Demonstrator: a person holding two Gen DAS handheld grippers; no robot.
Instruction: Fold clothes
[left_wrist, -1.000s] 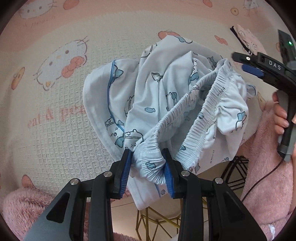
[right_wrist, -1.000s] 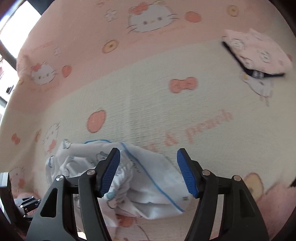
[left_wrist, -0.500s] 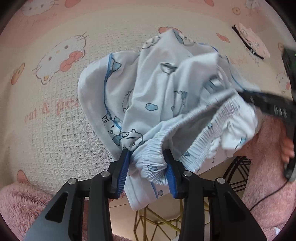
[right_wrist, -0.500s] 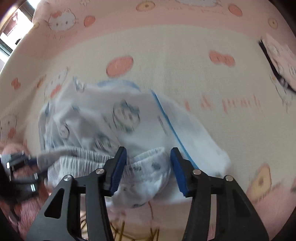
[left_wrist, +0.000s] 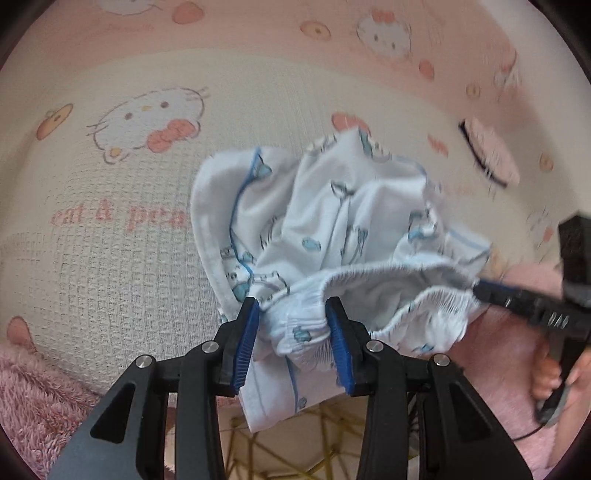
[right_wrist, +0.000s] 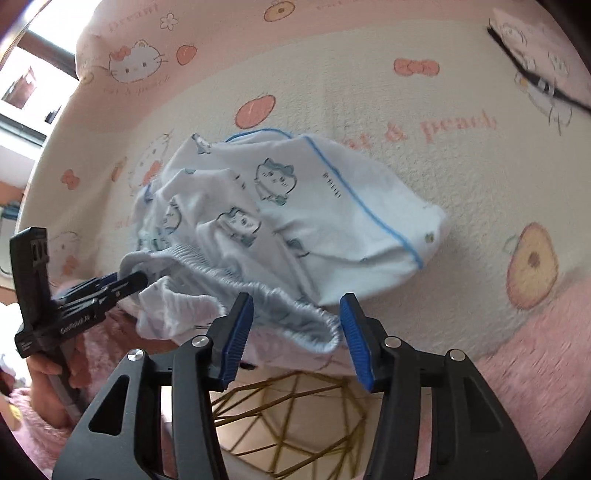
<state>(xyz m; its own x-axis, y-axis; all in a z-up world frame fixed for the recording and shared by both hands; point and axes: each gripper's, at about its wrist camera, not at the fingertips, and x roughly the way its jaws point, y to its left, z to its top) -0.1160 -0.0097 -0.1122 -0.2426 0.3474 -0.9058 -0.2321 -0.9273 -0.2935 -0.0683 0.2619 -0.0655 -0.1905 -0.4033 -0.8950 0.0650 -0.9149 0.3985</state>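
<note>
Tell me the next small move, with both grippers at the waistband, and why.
Probably draw the two grippers apart sideways to stretch the waistband straight. The left gripper pinches one end and the right gripper appears closed on the other, yet the shorts lie crumpled on the blanket.

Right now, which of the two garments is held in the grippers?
The white shorts with blue piping: the left gripper and right gripper both clamp its elastic waistband. The pink garment lies apart on the blanket, untouched.
</note>
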